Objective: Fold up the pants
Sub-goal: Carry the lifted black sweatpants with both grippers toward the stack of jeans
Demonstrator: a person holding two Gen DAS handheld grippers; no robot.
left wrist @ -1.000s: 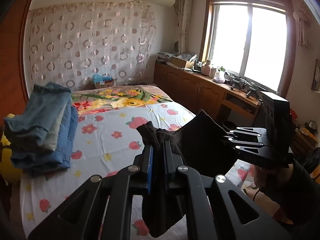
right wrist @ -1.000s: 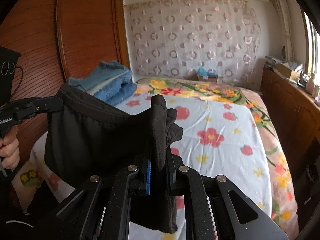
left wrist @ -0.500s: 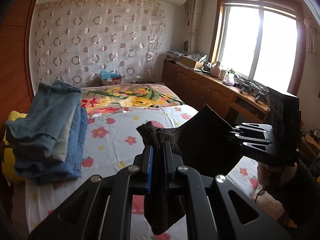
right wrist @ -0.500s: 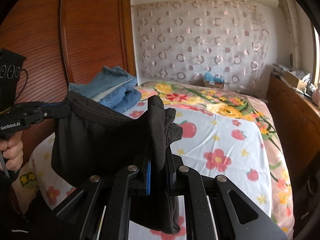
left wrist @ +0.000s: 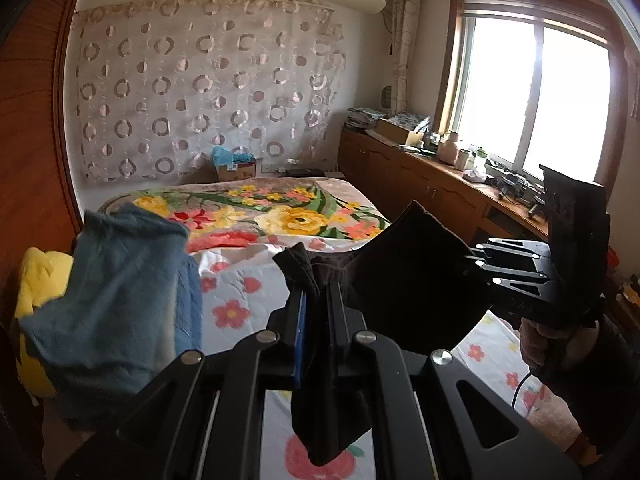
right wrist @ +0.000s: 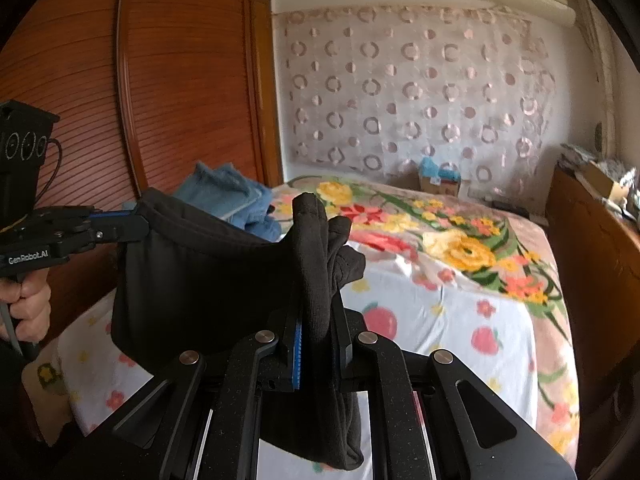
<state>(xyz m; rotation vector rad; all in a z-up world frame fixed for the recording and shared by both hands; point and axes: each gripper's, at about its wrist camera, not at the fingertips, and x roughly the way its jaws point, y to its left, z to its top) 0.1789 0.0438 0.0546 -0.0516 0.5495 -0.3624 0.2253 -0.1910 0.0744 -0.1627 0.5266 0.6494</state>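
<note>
Black pants [left wrist: 408,280] hang folded in the air above the bed, stretched between both grippers. My left gripper [left wrist: 316,300] is shut on a bunched corner of the dark cloth, which droops below its fingers. My right gripper [right wrist: 316,312] is shut on the other bunched corner of the black pants [right wrist: 200,280]. Each wrist view shows the other gripper too: the right gripper [left wrist: 472,264] at the right edge, the left gripper [right wrist: 136,220] at the left, with a hand [right wrist: 28,308] on its handle.
A stack of folded blue jeans [left wrist: 116,312] lies at the left side of the bed [left wrist: 240,292], near a yellow pillow [left wrist: 36,280]. A wooden wardrobe [right wrist: 160,100] stands left of the bed and a wooden counter [left wrist: 440,188] runs under the window.
Both grippers have moved forward over the bed and slightly up, carrying the black pants between them. The jeans stack now looks closer. Both grips are unchanged.
</note>
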